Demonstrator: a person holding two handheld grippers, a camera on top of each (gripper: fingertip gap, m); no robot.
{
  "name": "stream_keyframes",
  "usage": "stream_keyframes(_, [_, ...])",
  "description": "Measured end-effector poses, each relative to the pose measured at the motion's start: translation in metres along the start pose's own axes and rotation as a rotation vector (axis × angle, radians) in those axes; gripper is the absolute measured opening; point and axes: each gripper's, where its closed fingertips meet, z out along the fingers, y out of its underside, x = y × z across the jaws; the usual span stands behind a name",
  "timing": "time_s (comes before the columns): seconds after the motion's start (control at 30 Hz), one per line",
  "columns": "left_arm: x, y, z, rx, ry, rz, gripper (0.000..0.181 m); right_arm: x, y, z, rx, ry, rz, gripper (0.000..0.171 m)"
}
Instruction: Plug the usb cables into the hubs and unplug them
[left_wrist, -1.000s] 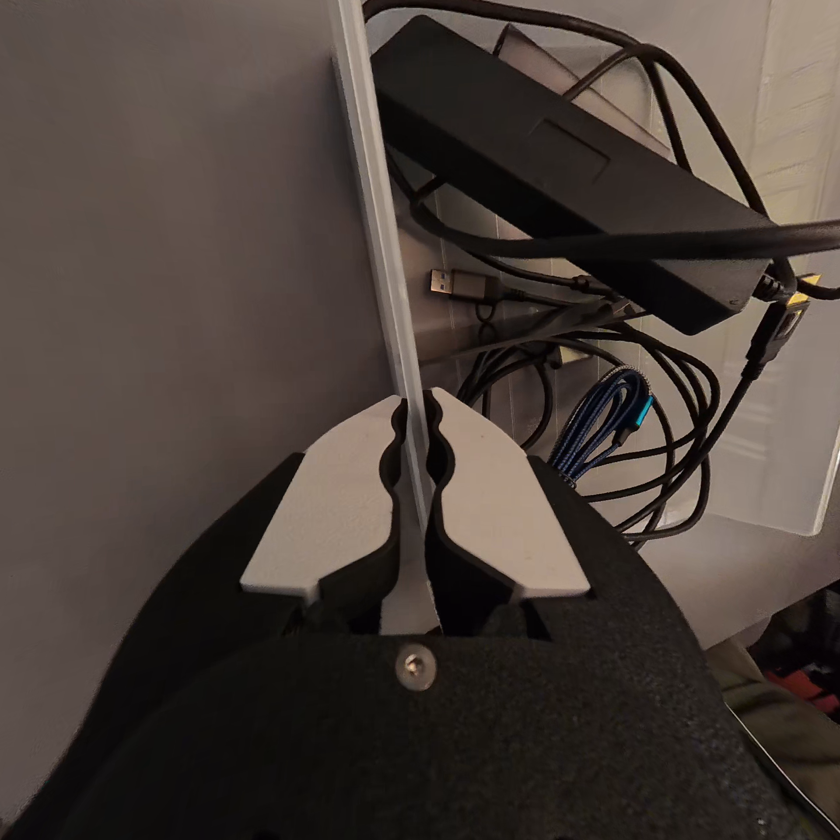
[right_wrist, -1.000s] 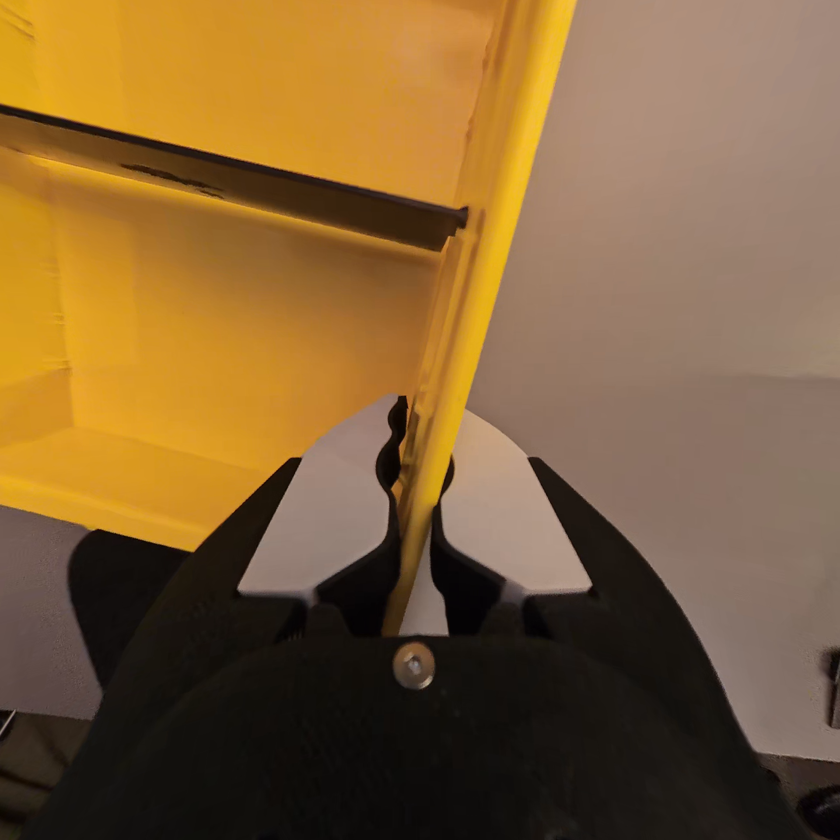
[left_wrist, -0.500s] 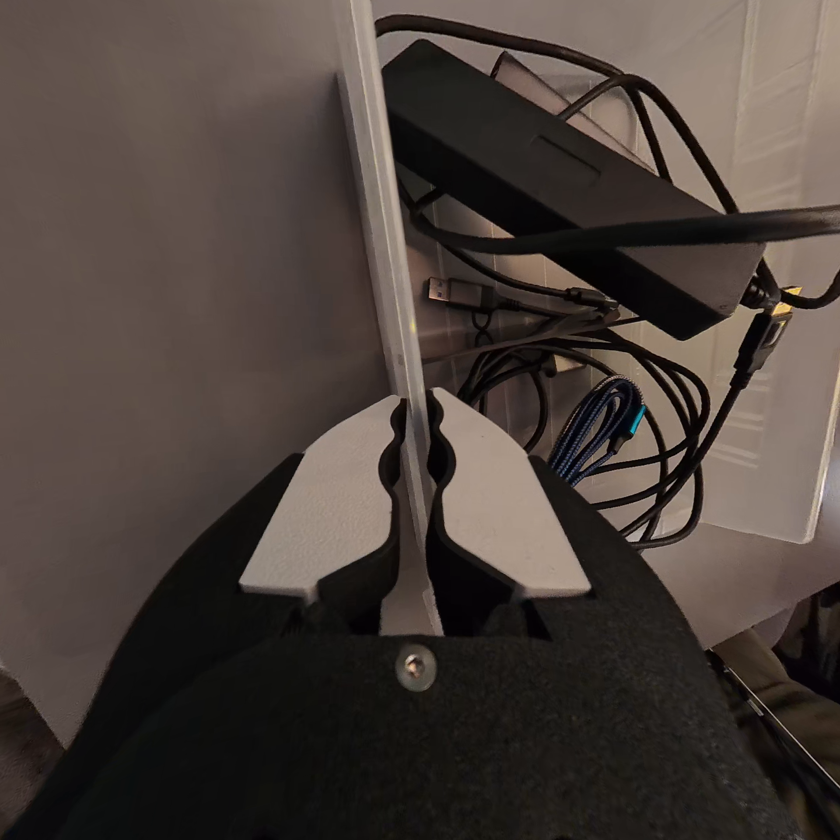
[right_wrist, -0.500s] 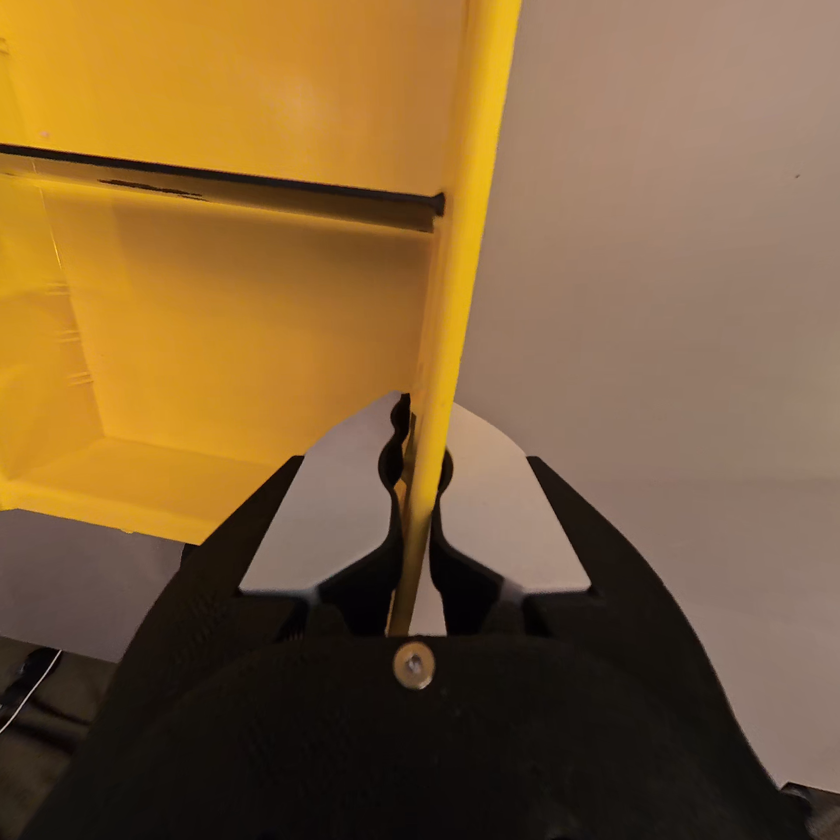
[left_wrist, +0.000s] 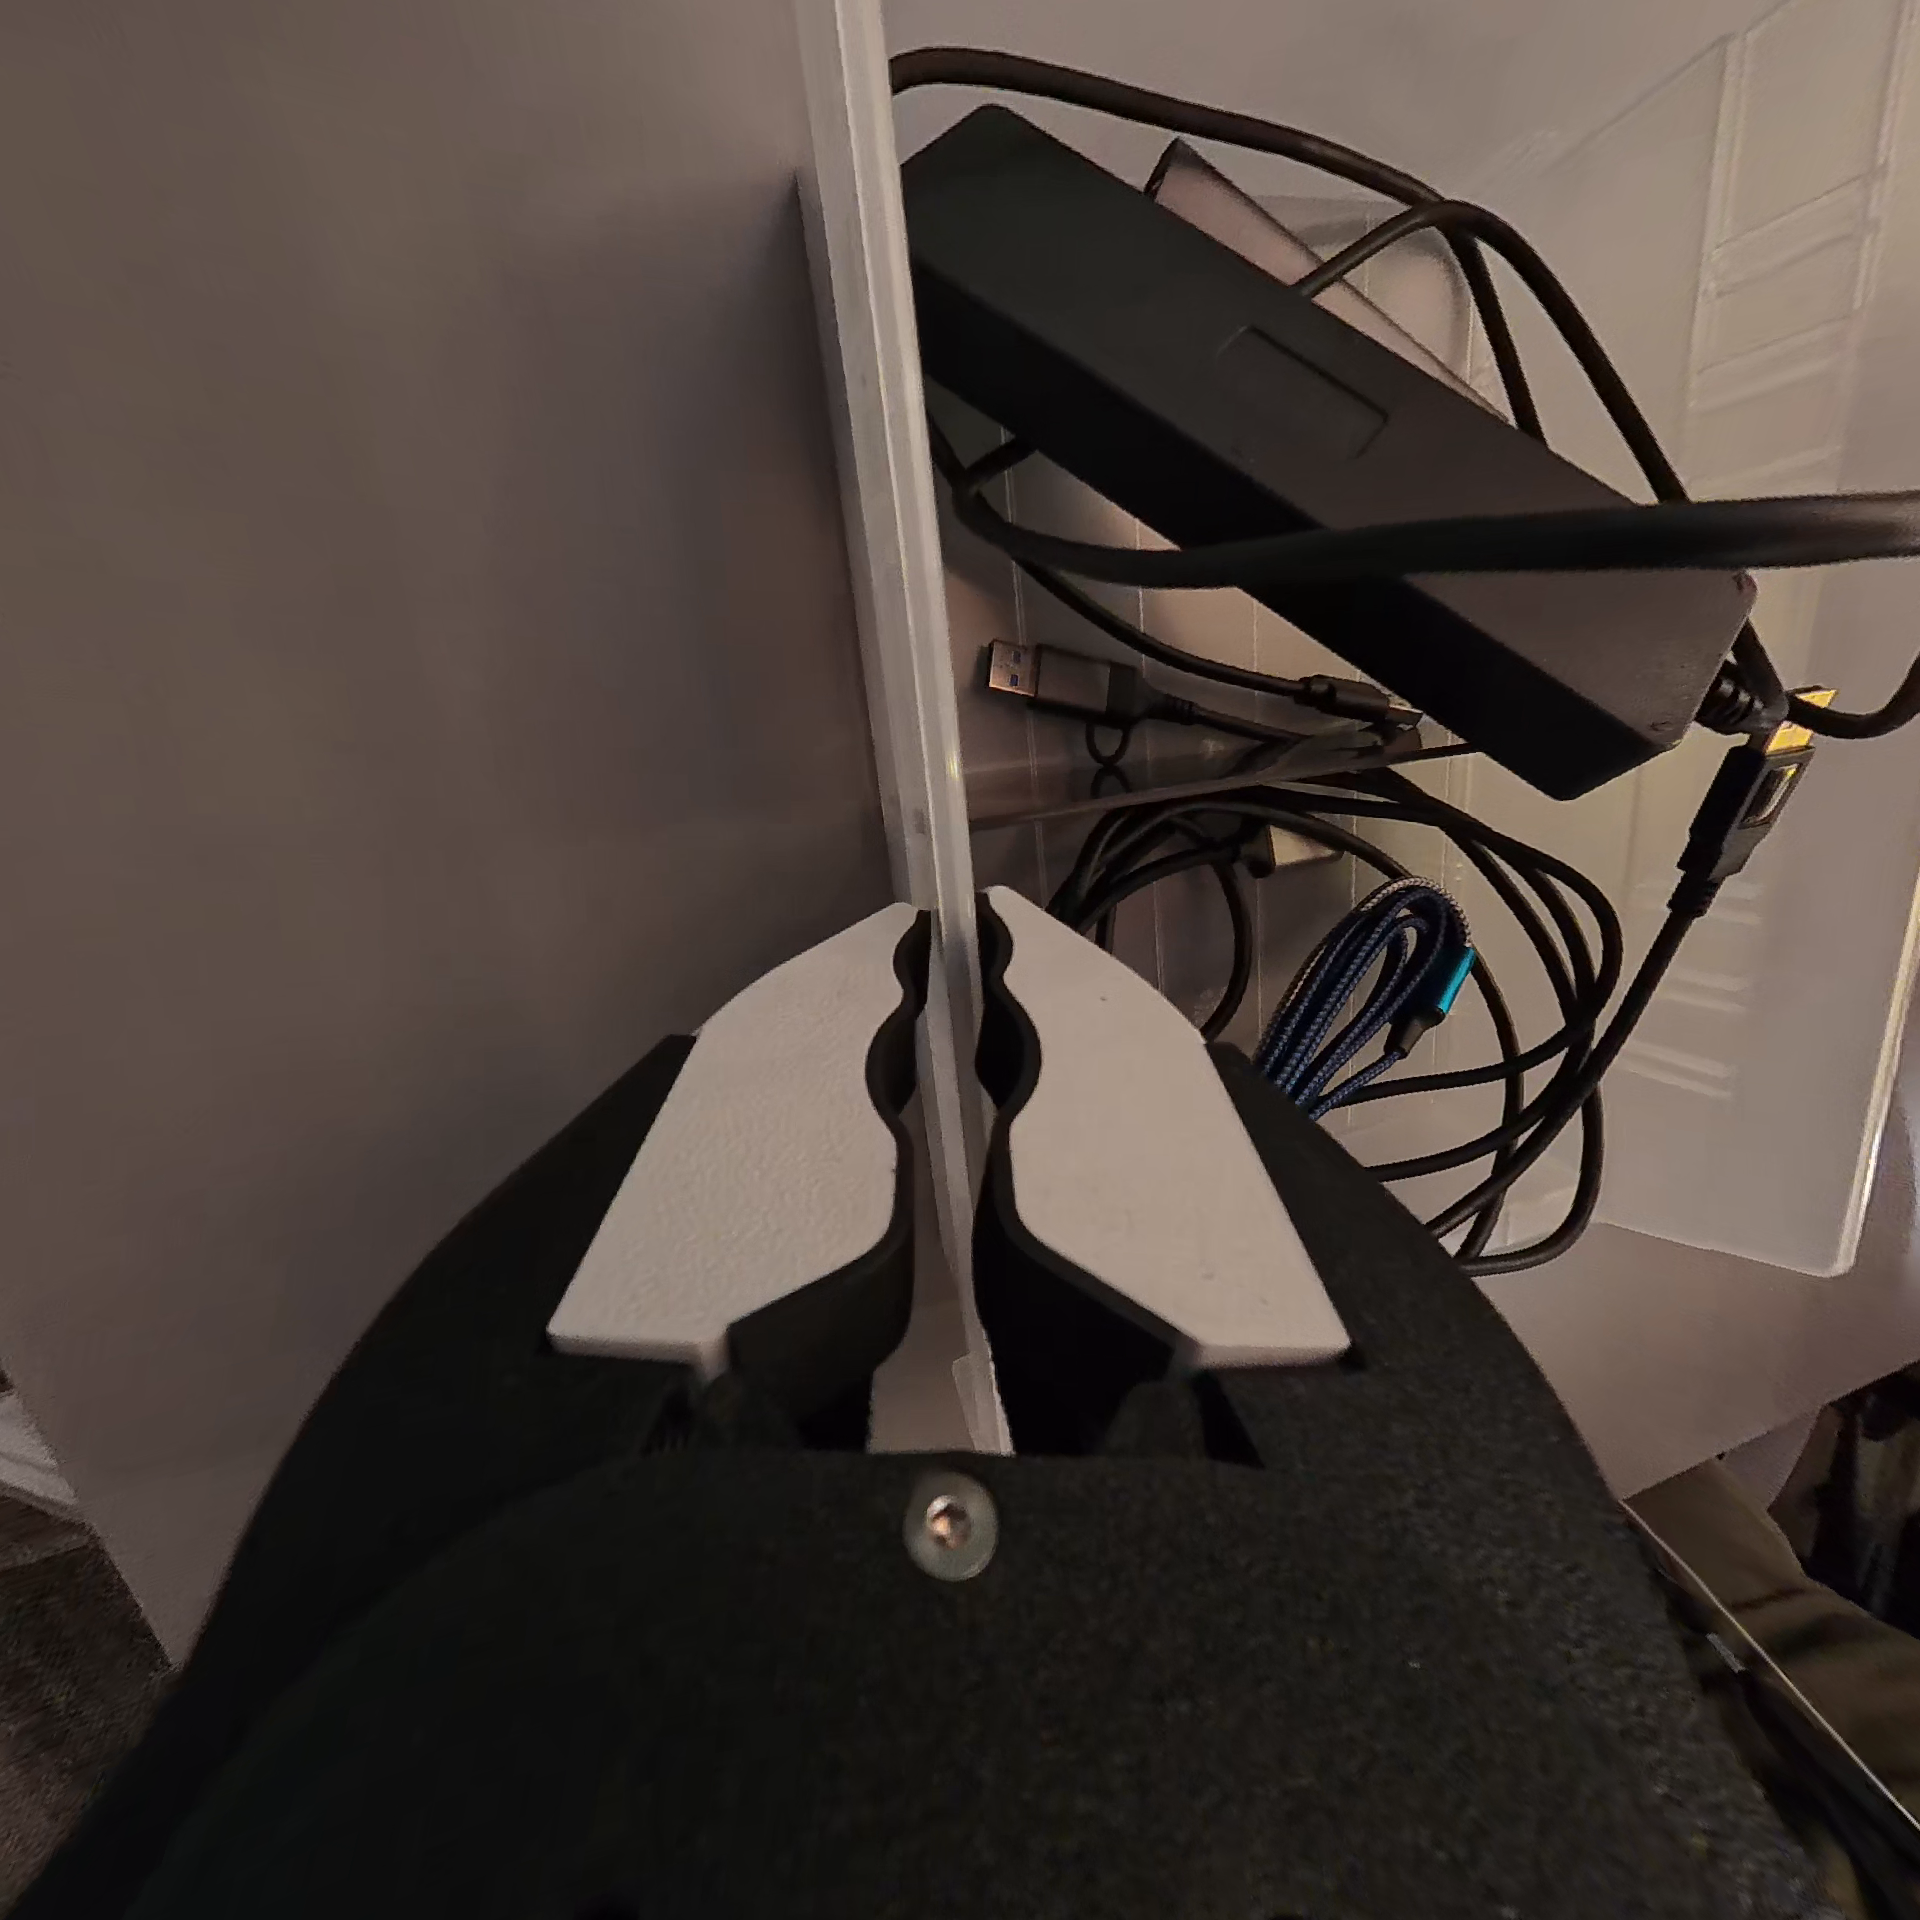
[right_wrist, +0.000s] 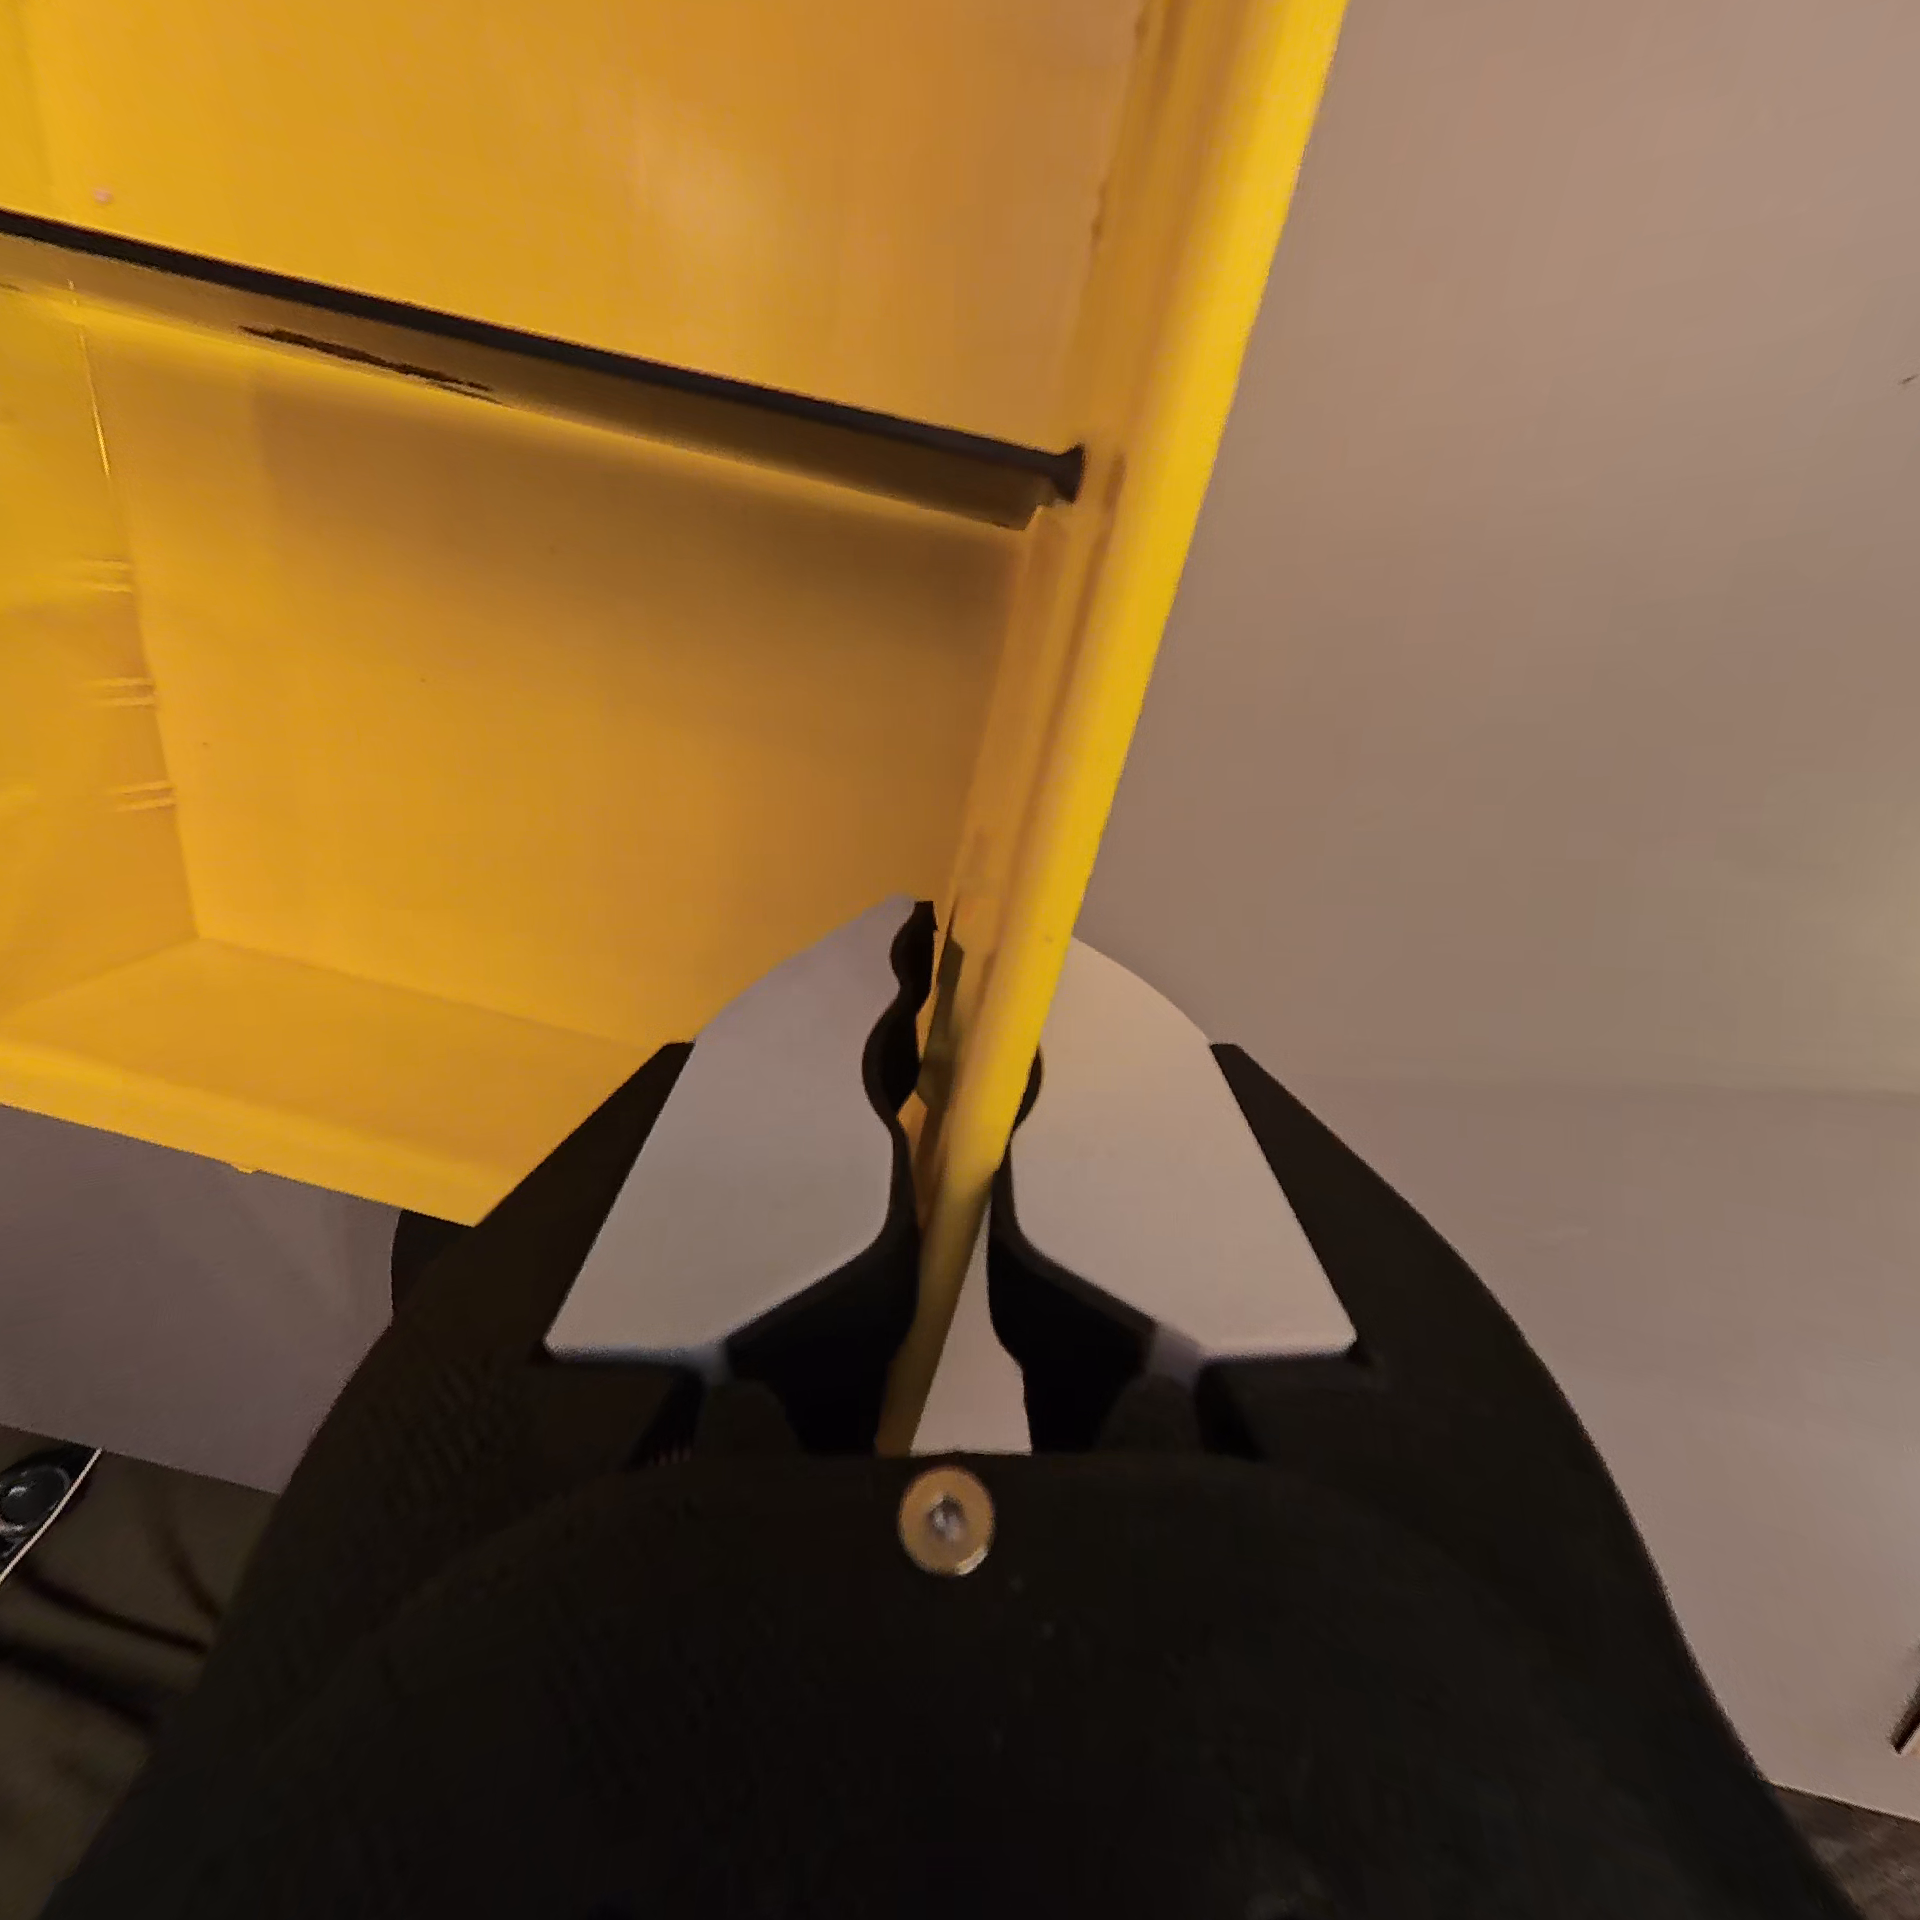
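Here the left gripper (left_wrist: 951, 925) is clenched on the rim (left_wrist: 883, 520) of a clear plastic bin (left_wrist: 1766, 935), the thin wall running up between its two white fingers (left_wrist: 1122, 1122). Ahead and to the right of those fingers, inside the bin, lies a long black hub (left_wrist: 1299, 436), slanting from the upper left down to the right. A thick black cable (left_wrist: 1403, 540) crosses over it. Just under the hub, close to the gripped wall, a silver USB plug (left_wrist: 1023, 670) points toward the rim, unplugged. Lower down, just right of the fingertips, sits a coiled blue braided cable (left_wrist: 1351, 997) with a teal connector, ringed by loops of thin black cables (left_wrist: 1538, 1039). At the hub's far right end a black plug with a gold tip (left_wrist: 1039, 800) hangs beside it; whether it is seated cannot be told.

The right gripper (right_wrist: 971, 935) is likewise closed on the side wall (right_wrist: 1143, 571) of a yellow bin (right_wrist: 520, 675), which rises ahead of it. To the left of its fingers the bin's inside shows bare yellow, crossed by a black divider (right_wrist: 623, 364) that meets the gripped wall. A pale surface (right_wrist: 1558, 727) lies to the right.
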Motion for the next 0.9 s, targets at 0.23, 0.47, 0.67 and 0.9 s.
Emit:
stream_keyframes(0.23, [-0.007, 0.004, -0.004, 0.038, -0.025, 0.011, 0.005, 0.001, -0.001, 0.001, 0.015, 0.014, -0.028, 0.013])
stream_keyframes(0.47, [0.005, -0.029, -0.049, 0.393, 0.09, 0.059, 0.023, 0.007, -0.023, -0.028, 0.206, 0.119, -0.122, 0.033])
stream_keyframes(0.67, [0.037, -0.032, -0.131, 0.77, 0.172, 0.242, 0.033, -0.003, -0.069, -0.123, 0.615, 0.267, -0.331, 0.051])
stream_keyframes(0.9, [0.085, -0.005, -0.145, 0.947, 0.063, 0.529, 0.036, -0.104, -0.102, -0.244, 1.31, 0.084, -0.516, 0.075])
